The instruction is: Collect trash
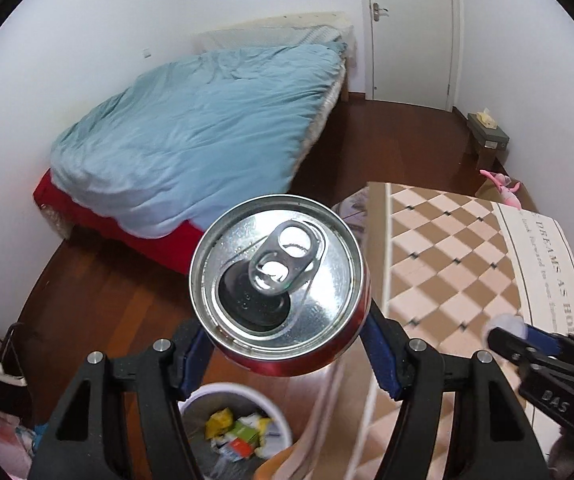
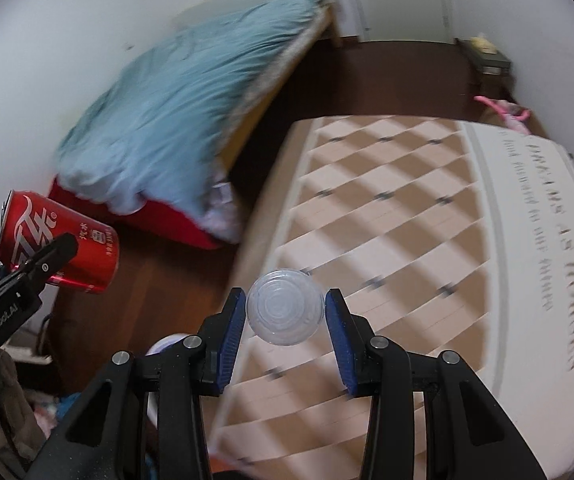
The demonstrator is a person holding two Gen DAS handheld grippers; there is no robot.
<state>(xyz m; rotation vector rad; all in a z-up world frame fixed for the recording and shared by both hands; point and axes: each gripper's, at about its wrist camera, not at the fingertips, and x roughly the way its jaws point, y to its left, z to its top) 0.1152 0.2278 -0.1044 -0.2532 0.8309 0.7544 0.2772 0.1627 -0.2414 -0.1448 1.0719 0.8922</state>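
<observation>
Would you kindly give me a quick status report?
Left tool shut on red can, above trash bin. Right tool around clear plastic cup. Nothing in the way.

A: Left wrist view?
B: High, angled down; bed [image 1: 191,136] at eleven o'clock, bin [image 1: 243,432] at six, close.
A: Right wrist?
B: Same downward angle, over the desk [image 2: 407,216]; both share bed [image 2: 175,120] and desk [image 1: 447,264].

— What can't you make out?
— My left fingers [image 1: 383,344] hide the red can's [image 1: 287,364] sides; the bin [image 1: 283,420] is cut off below.
— And right?
— Motion blurs the bed [image 2: 175,112] and the patterned tabletop [image 2: 427,200].
</observation>
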